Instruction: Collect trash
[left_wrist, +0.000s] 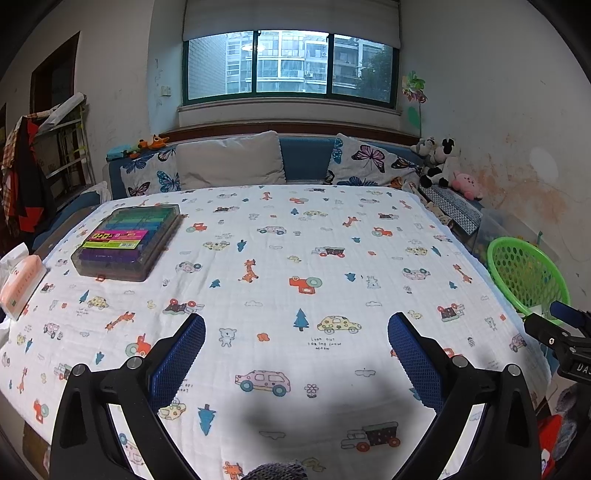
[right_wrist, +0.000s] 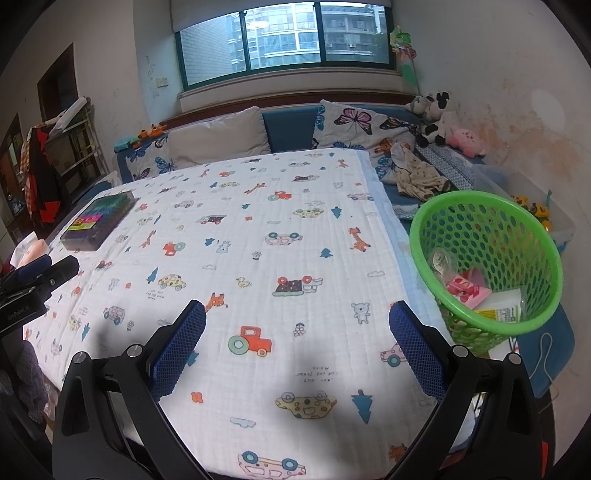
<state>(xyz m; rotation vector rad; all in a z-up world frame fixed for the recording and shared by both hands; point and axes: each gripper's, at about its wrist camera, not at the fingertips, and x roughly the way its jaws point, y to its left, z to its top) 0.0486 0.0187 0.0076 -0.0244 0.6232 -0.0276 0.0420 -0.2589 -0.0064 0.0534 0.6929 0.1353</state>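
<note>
A soft, quilted cotton-like cloth (left_wrist: 295, 258) with a matt, lightly puckered weave covers the table. On it sits a clear, glossy plastic box (left_wrist: 127, 240) with a shiny printed paper label. A perforated basket (right_wrist: 487, 258) of smooth green plastic holds glossy wrappers (right_wrist: 467, 290) and a clear plastic lid (right_wrist: 441, 260). The left gripper (left_wrist: 295, 354) and right gripper (right_wrist: 297, 345) have matt black plastic arms, bright metal pins and blue rubbery pads (right_wrist: 181, 347) with a rough, dimpled grid. Fabric cushions (left_wrist: 229, 160) and fuzzy plush toys (left_wrist: 439, 162) lie behind. The wall (left_wrist: 498, 110) is matt, stained plaster.
</note>
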